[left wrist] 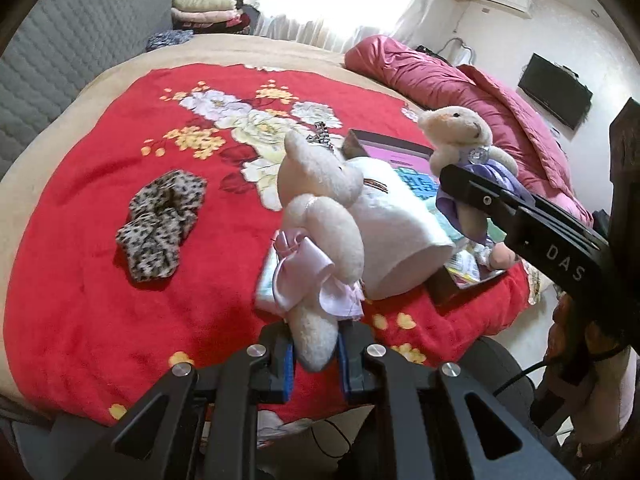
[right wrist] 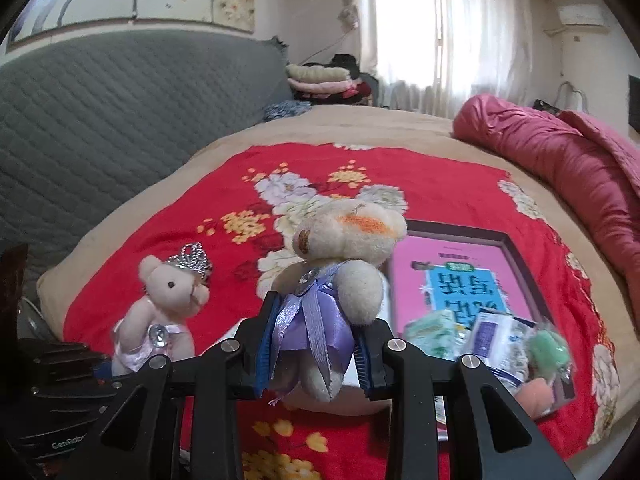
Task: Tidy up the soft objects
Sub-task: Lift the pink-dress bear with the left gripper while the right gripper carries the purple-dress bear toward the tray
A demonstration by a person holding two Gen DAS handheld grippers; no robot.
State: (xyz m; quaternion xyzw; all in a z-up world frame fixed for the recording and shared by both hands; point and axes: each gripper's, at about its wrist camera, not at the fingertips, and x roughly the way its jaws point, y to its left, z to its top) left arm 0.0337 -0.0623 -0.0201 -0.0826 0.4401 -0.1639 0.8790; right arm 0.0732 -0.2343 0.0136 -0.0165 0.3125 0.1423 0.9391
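Left gripper (left wrist: 316,350) is clamped on the pink bear (left wrist: 320,216) by one leg, low centre of its view; right gripper (right wrist: 314,356) grips the purple bear (right wrist: 340,276) round the skirt, both carried clear of the blanket (left wrist: 80,300). I'd keep both clamps firm: that one-leg hold looks likely to swing. Open red blanket fills the left; the tray (right wrist: 516,252) and packets (right wrist: 496,340) crowd the lower right, the leopard scrunchies (left wrist: 160,220) lie left.

Purple-dressed bear (right wrist: 340,280) between blue pads (right wrist: 267,344)
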